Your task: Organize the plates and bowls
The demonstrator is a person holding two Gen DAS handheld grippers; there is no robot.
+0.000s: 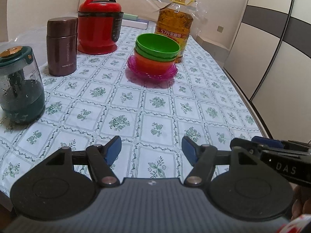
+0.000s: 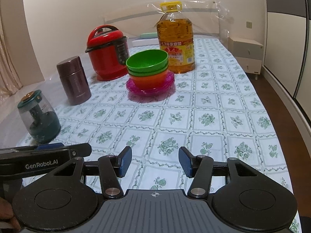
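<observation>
A stack stands on the far middle of the table: two green bowls (image 1: 157, 45) (image 2: 147, 60) nested in an orange bowl (image 1: 153, 63) (image 2: 148, 79), all on pink see-through plates (image 1: 134, 69) (image 2: 132, 87). My left gripper (image 1: 151, 149) hovers over the near tablecloth, open, with nothing between its blue pads. My right gripper (image 2: 155, 161) is also open and empty, well short of the stack. Each gripper shows at the edge of the other's view, side by side.
Red pressure cooker (image 1: 100, 23) (image 2: 107, 52), brown flask (image 1: 61, 46) (image 2: 73, 80) and green-lidded grinder jar (image 1: 19, 85) (image 2: 38, 116) line the left side. A big oil bottle (image 1: 175, 25) (image 2: 176, 38) stands just behind the stack. The table's right edge (image 1: 250, 104) borders wardrobe doors.
</observation>
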